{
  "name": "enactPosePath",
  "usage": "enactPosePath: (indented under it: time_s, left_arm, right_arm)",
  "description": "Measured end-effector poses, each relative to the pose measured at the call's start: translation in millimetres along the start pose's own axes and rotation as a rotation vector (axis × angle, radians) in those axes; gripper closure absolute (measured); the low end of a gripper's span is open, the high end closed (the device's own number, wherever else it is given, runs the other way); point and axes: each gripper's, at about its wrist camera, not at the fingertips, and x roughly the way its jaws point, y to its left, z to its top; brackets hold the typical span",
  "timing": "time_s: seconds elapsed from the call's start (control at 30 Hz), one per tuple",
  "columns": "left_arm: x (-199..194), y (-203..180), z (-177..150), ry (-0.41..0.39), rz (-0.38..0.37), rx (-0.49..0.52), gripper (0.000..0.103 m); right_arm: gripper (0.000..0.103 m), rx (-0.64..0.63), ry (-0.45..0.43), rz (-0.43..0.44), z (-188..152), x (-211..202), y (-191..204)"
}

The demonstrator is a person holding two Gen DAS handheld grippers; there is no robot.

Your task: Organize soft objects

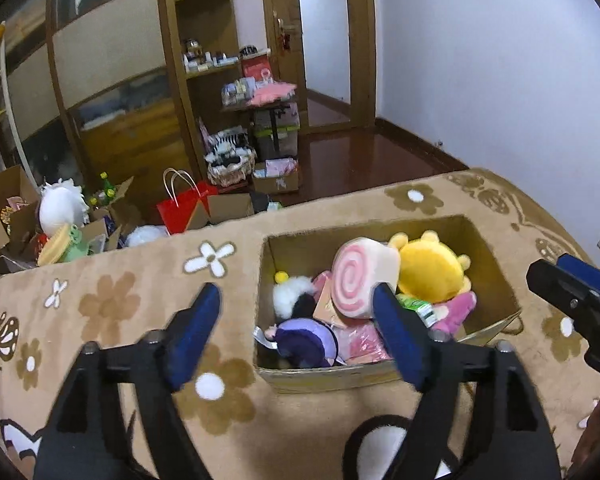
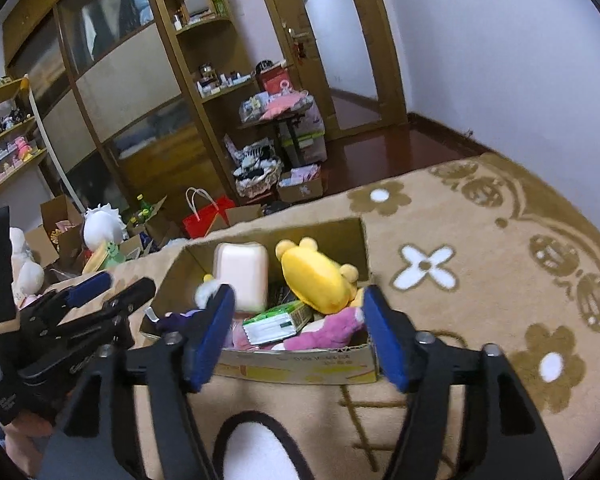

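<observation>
An open cardboard box sits on a tan flowered blanket. It holds soft toys: a pink swirl-roll cushion, a yellow plush, a purple plush, a white-and-black plush, a pink plush and a green-white tissue pack. My left gripper is open and empty, just in front of the box's left side. My right gripper is open and empty over the box's near edge. Each gripper shows in the other's view, the right one and the left one.
The blanket covers a raised surface with its far edge behind the box. Beyond it the floor holds cardboard boxes, a white plush, a red paper bag, a basket and wooden shelves. A door stands open at the back.
</observation>
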Motion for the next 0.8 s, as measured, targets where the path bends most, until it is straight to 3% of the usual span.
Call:
enactPosePath:
  time_s: [0.17, 0.27, 0.57, 0.8]
  left_arm:
    - [-38, 1, 4, -0.041, 0.028, 0.014, 0.011]
    - [-61, 3, 7, -0.077, 0.061, 0.014, 0.000]
    - [-116, 14, 5, -0.149, 0.079, -0.016, 0.000]
    - [-135, 18, -3, -0.138, 0.086, 0.008, 0.000]
  right_arm:
    - [0.000, -0.034, -0.054, -0.016, 8, -37, 12]
    - [0.000, -0.064, -0.088, -0.017, 8, -60, 20]
    - [0.000, -0.080, -0.140, -0.010, 2, -110, 36]
    - [0.000, -0.065, -0.182, -0.029, -6, -137, 35]
